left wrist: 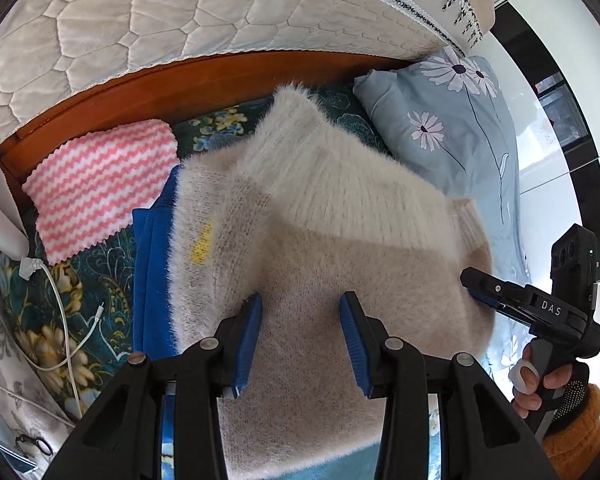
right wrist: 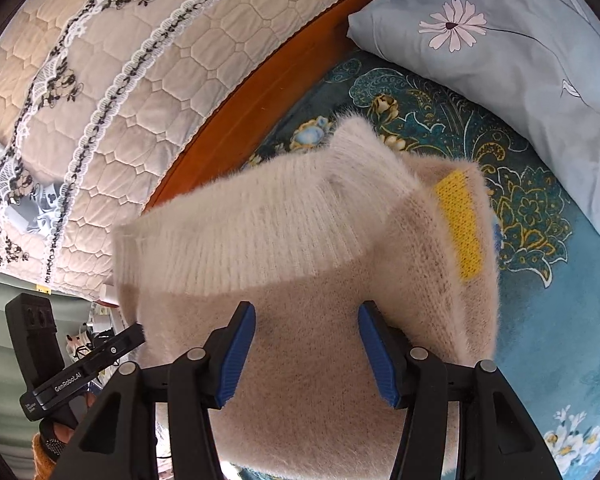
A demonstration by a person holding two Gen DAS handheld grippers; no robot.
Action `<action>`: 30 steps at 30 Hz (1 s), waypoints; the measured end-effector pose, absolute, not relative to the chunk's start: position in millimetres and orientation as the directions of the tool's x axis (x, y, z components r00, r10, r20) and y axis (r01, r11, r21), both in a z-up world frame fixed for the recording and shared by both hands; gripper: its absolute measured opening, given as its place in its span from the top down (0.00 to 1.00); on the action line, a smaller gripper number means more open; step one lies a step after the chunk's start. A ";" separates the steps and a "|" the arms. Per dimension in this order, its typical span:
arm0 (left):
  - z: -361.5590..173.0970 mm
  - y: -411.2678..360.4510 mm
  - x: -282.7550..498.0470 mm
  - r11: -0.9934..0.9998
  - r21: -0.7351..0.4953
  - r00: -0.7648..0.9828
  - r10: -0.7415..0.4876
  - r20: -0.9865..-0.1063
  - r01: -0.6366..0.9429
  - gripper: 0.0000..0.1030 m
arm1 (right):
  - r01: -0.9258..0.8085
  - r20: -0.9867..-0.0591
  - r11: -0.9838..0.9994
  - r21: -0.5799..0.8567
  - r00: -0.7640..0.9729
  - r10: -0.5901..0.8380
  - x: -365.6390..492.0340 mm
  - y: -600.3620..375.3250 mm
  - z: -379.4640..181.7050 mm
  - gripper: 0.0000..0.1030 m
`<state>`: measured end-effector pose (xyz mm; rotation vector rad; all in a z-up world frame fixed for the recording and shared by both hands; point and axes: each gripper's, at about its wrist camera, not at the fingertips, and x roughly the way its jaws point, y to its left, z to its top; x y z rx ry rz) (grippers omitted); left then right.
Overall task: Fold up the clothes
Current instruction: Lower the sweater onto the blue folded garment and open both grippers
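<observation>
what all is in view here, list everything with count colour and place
fuzzy sweater: 1, beige with yellow patch, folded, centre of bed
blue garment: 1, under sweater's left edge
striped towel: 1, pink and white, by headboard
pillow: 1, pale blue, daisies, right
bedsheet: 1, teal floral
headboard: 1, brown wood
quilted cover: 1, beige, over headboard
charging cable: 1, white, left
left gripper: open, over sweater
right gripper: open, over sweater
hand: 1, on right gripper's handle

The left tongs (left wrist: 301, 344) stand with their blue pads spread apart, nothing pinched between them. The right tongs (right wrist: 307, 354) are likewise parted wide. From the left wrist view, a hand (left wrist: 540, 384) in an orange sleeve grips the right handle, the tongs reaching leftward.
</observation>
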<state>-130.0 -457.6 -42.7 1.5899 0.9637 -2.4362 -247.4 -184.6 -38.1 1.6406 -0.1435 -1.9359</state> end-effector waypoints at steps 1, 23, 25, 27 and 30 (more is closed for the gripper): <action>-43.0 -457.1 -131.0 -0.802 -0.456 -0.460 0.261 -0.849 0.387 0.60 | 0.365 -0.866 -0.820 0.441 -0.066 -0.496 -249.0 -187.1 -39.6 0.43; -9.4 -434.1 -109.4 -0.806 -0.401 -0.462 0.182 -0.868 0.435 0.60 | 0.416 -0.824 -0.801 0.431 -0.181 -0.537 -211.5 -163.1 24.4 0.35; -1.6 -427.3 -102.1 -0.808 -0.404 -0.476 0.177 -0.861 0.430 0.60 | 0.423 -0.818 -0.794 0.436 -0.181 -0.546 -200.9 -158.3 30.4 0.35; 6.0 -419.2 -93.4 -0.813 -0.404 -0.487 0.173 -0.856 0.420 0.59 | 0.428 -0.813 -0.788 0.443 -0.177 -0.554 -187.8 -154.3 35.2 0.35; 12.9 -404.5 -78.4 -0.823 -0.396 -0.489 0.170 -0.855 0.407 0.49 | 0.430 -0.811 -0.778 0.458 -0.156 -0.563 -163.8 -147.5 35.5 0.35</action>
